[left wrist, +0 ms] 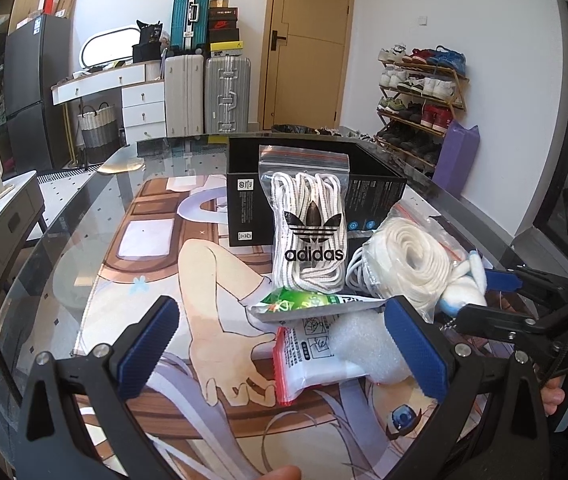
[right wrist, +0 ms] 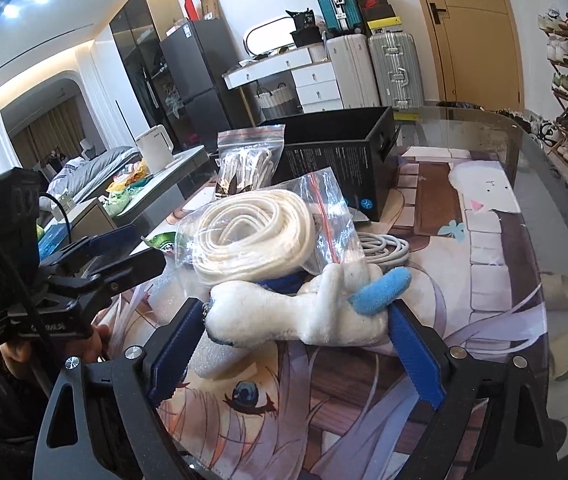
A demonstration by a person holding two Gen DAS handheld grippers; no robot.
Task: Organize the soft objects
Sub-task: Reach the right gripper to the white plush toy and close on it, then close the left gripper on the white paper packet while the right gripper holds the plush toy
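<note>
A white plush toy with a blue ear (right wrist: pixel 316 312) lies on the printed mat between the fingers of my right gripper (right wrist: pixel 296 344), whose jaws stand wide around it; it also shows in the left wrist view (left wrist: pixel 464 288). My left gripper (left wrist: pixel 284 344) is open over a white packet with a red edge (left wrist: pixel 308 356) and a piece of white foam (left wrist: pixel 364 348). A green packet (left wrist: pixel 308 302), a bag of white rope (left wrist: pixel 408 264) and an Adidas bag of laces (left wrist: pixel 308 220) lie behind. An open black box (left wrist: pixel 324 160) stands at the back.
A grey coiled cable (right wrist: pixel 384 248) lies beside the rope bag. The glass table edge (right wrist: pixel 524 152) curves round the mat. Suitcases (left wrist: pixel 207 92), a shoe rack (left wrist: pixel 420 100) and a door stand beyond.
</note>
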